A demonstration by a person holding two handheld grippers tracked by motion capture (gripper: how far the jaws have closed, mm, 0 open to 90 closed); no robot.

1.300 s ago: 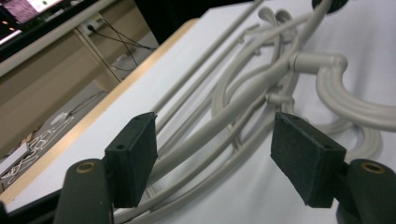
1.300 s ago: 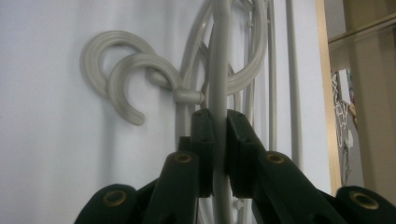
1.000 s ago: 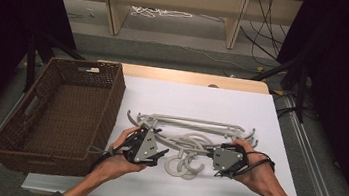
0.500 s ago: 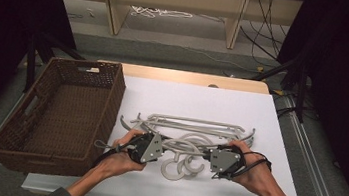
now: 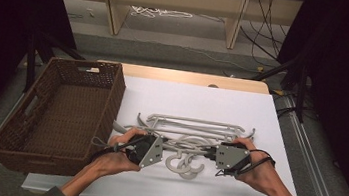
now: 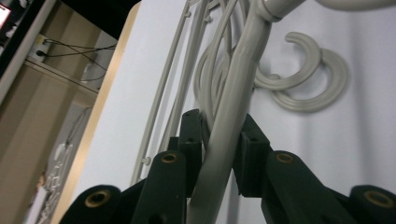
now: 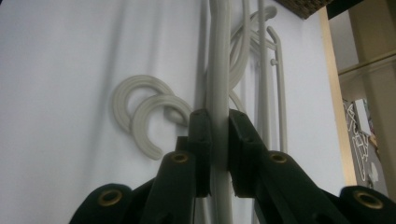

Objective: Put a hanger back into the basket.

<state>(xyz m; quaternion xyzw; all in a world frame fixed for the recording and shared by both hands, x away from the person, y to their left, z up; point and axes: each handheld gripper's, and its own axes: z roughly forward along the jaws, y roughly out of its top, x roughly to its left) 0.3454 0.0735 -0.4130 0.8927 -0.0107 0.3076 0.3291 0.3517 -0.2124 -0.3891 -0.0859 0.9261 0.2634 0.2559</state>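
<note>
We see both grippers clamped on the same pile of grey hangers (image 5: 191, 130), which lies on the white table (image 5: 202, 101) just right of the wicker basket (image 5: 59, 114).

Hard to make out: how many hangers are in the pile. Bars overlap, and the grippers cover both lower arms in the high view. Two hooks (image 5: 185, 164) stick out toward the near edge, between the grippers. Which bar belongs to which hook we cannot tell.

Left gripper (image 6: 219, 140): jaws have just been closing, and the pads now press a grey hanger arm (image 6: 233, 98) from both sides. The arm runs up and away at a slight tilt; its lower end is cut off by the frame. In the high view the left hand (image 5: 115, 156) sits at the basket's near right corner, pointing right into the pile.

Right gripper (image 7: 218, 140): clenched on a straight hanger arm (image 7: 218, 56). The right hand (image 5: 259, 171) is well right of the basket, pointing left, so the two grippers face each other.

Room: bare table beyond the pile to the far edge; a narrow strip right of the right hand. The basket wall stands just beside the pile's left ends. Beyond the table are shelf legs (image 5: 113, 5) and floor cables (image 5: 160, 12).
</note>
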